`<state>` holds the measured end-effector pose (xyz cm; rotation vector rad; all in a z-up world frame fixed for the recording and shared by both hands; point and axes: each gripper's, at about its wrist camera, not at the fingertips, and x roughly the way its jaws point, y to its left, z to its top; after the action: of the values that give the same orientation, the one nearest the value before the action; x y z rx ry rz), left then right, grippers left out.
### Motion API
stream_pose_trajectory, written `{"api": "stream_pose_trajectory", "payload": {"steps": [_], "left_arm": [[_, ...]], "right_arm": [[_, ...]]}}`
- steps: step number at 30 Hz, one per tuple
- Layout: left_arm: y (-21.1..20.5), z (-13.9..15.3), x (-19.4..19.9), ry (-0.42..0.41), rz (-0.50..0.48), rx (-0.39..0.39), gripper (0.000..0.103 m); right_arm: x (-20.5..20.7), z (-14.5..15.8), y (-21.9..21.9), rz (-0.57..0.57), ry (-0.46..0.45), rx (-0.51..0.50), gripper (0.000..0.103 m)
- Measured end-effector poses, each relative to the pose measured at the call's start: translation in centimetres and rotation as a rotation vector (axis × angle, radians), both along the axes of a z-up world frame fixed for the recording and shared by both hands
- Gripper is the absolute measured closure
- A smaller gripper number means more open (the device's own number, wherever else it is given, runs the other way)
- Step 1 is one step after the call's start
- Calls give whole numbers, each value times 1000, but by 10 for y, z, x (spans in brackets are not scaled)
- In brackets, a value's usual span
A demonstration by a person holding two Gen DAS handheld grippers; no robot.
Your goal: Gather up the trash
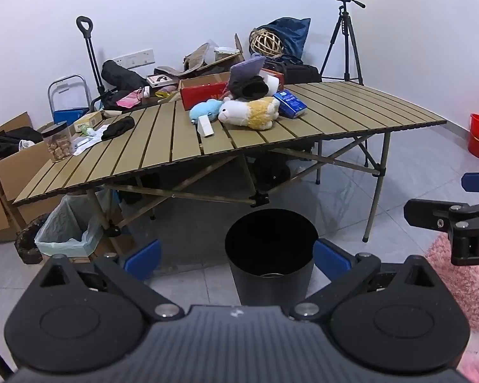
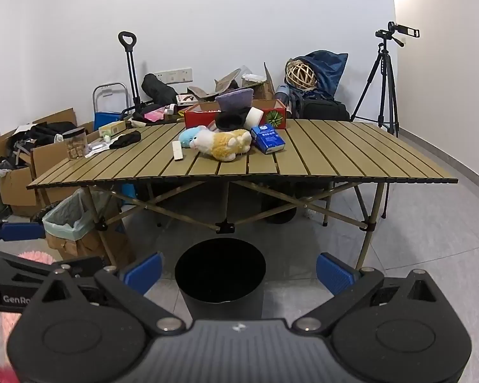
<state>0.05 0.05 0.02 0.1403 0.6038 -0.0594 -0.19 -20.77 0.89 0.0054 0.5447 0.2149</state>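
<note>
Trash bin (image 1: 270,252) — interior too dark to read, both grippers' fingers (image 1: 142,259) spread, grasping nothing.

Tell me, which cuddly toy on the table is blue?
The small blue plush, lying left of the bigger white-and-yellow plush and touching it. No other toy there is blue.

Both wrist cameras sit low, near the floor, facing the long front edge of the slatted table (image 1: 335,118) from a little way off. The left view looks from left of the black bin (image 1: 271,249), the right view (image 2: 220,274) more squarely. Both share the table, bin, tripod (image 2: 383,86) and back wall.
</note>
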Motion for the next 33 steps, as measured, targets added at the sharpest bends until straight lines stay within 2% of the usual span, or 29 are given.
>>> {"api": "stream_pose_trajectory", "payload": {"steps": [13, 33], "left_arm": [[11, 5, -1, -7, 10, 1, 0], [2, 2, -2, -11, 18, -1, 0]], "right_arm": [[1, 0, 0, 2, 0, 5, 0], [-1, 1, 1, 1, -5, 1, 0]]}}
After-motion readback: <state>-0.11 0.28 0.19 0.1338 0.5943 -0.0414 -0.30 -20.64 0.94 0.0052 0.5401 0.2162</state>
